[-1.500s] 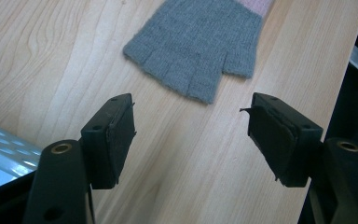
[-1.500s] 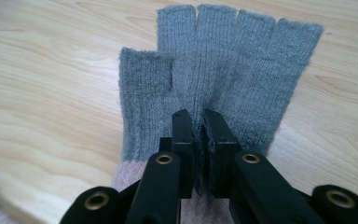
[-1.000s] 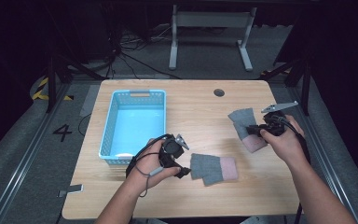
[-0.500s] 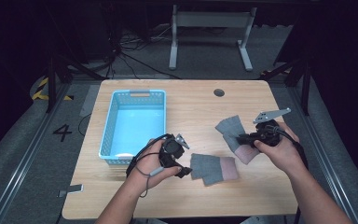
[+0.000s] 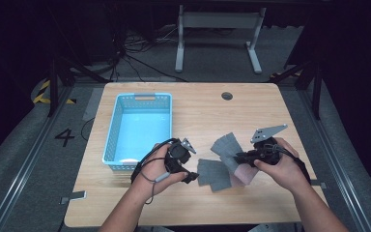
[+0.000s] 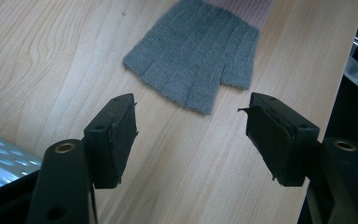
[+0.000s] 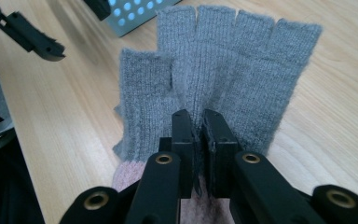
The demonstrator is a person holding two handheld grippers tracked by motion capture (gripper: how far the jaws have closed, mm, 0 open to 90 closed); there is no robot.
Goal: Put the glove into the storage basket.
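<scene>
wooden table [image 5: 193,111], blue basket [image 5: 142,128] at left; right gripper [image 7: 198,122] pinching a grey fingerless glove [image 7: 223,70], left gripper [image 6: 191,135] spread wide near the second glove [image 6: 196,60].

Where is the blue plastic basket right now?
In the high view, the blue plastic basket sits on the left part of the wooden table, just beyond the left gripper.

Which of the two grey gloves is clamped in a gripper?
The right-hand glove, pinched by the shut right gripper and lifted. The other glove lies flat before the open left gripper.
</scene>
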